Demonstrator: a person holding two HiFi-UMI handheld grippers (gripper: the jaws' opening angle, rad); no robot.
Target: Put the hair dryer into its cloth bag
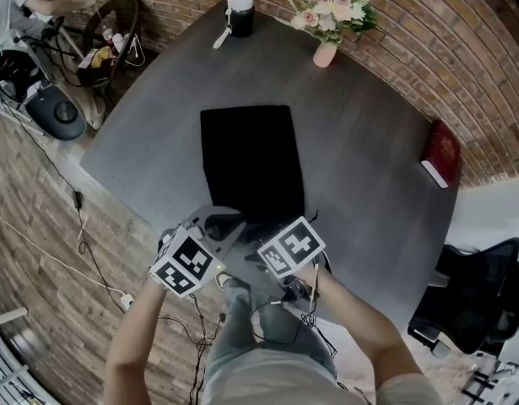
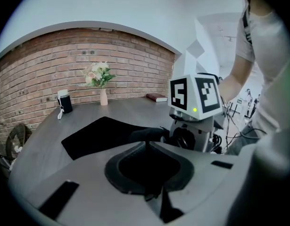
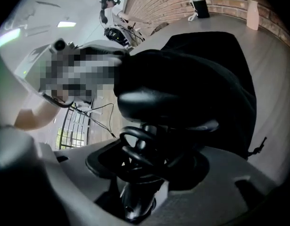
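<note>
**Soft flat light, heavy fisheye, crushed blacks**

Looks soft and even in the head view. Lights the grey table (image 1: 360, 167) pretty uniformly, with only faint shadows. Bends the brick wall (image 1: 428, 32) into a bowl toward the edges. Crushes the cloth bag (image 1: 251, 159) to pure black, fold detail gone. In the right gripper view, turns the hair dryer (image 3: 163, 100) into black on black, soft and way too close to the lens. Catches a bright ceiling light (image 3: 66, 24) top left there. Fades to dark rounded corners in both gripper views. Washes the white wall (image 2: 135, 8) out pale in the left one.
</note>
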